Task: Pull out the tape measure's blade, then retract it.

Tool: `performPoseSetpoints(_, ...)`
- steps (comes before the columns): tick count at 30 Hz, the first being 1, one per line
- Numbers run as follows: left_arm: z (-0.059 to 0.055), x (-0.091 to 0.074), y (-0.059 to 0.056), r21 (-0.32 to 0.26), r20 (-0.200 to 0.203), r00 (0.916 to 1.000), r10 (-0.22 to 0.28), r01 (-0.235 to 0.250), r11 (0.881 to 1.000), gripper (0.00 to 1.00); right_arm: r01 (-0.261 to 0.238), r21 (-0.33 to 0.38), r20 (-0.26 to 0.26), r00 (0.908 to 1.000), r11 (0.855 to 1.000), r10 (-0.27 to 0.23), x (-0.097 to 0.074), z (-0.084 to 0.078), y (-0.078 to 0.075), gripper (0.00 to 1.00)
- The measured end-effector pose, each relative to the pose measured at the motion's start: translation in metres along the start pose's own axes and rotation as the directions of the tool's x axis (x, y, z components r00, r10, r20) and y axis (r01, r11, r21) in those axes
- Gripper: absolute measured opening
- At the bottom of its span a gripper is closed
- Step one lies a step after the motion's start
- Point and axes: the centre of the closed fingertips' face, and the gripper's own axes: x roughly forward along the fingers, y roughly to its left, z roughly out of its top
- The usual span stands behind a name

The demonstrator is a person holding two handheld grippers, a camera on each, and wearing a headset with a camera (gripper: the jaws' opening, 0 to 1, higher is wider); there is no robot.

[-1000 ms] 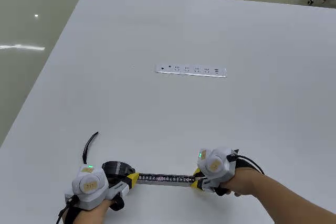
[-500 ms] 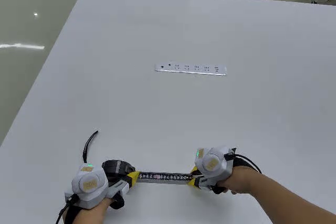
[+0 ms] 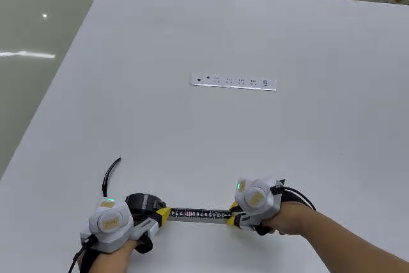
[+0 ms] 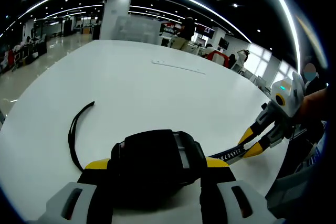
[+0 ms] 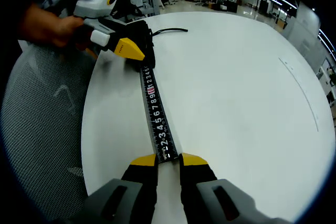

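The black tape measure case [image 3: 142, 204] lies near the table's front edge, with my left gripper [image 3: 160, 217] shut on its sides. In the left gripper view the case [image 4: 152, 166] sits between the yellow fingertips [image 4: 97, 164]. A short length of blade [image 3: 198, 213] runs right from the case to my right gripper [image 3: 233, 215], which is shut on the blade's end. In the right gripper view the numbered blade [image 5: 156, 114] stretches from that gripper [image 5: 168, 158] to the case [image 5: 140, 38]. The case's black wrist strap [image 3: 110, 177] curls on the table behind it.
A white power strip [image 3: 234, 82] lies flat mid-table, well beyond the grippers. The white table [image 3: 192, 139] spreads wide ahead; its front edge is just below both hands. A grey mesh chair [image 5: 37, 129] stands off that edge.
My right gripper has moved slightly left toward the case, so the exposed blade is a little shorter. The left gripper and case have stayed put.
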Motion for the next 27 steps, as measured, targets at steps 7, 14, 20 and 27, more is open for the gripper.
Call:
performPoseSetpoints(7,0.0,0.0,0.0,0.001,0.0,1.0,0.0,0.0,1.0,0.63,0.001,0.0,0.003,1.0,1.0,-0.001,0.001,0.002,0.001,0.14)
performPoseSetpoints(14,0.0,0.0,0.0,-0.002,0.0,1.0,0.0,0.0,1.0,0.63,0.0,-0.004,0.006,1.0,1.0,0.0,0.002,0.006,0.001,0.14)
performPoseSetpoints(20,0.0,0.001,0.0,-0.001,0.0,1.0,0.0,0.0,1.0,0.63,0.001,-0.008,0.012,0.9999,1.0,-0.001,0.003,0.01,0.003,0.14)
performPoseSetpoints(27,0.001,0.0,0.0,-0.001,0.0,1.0,0.0,0.0,1.0,0.63,-0.001,-0.007,0.02,0.9998,1.0,0.001,0.007,0.012,0.003,0.14)
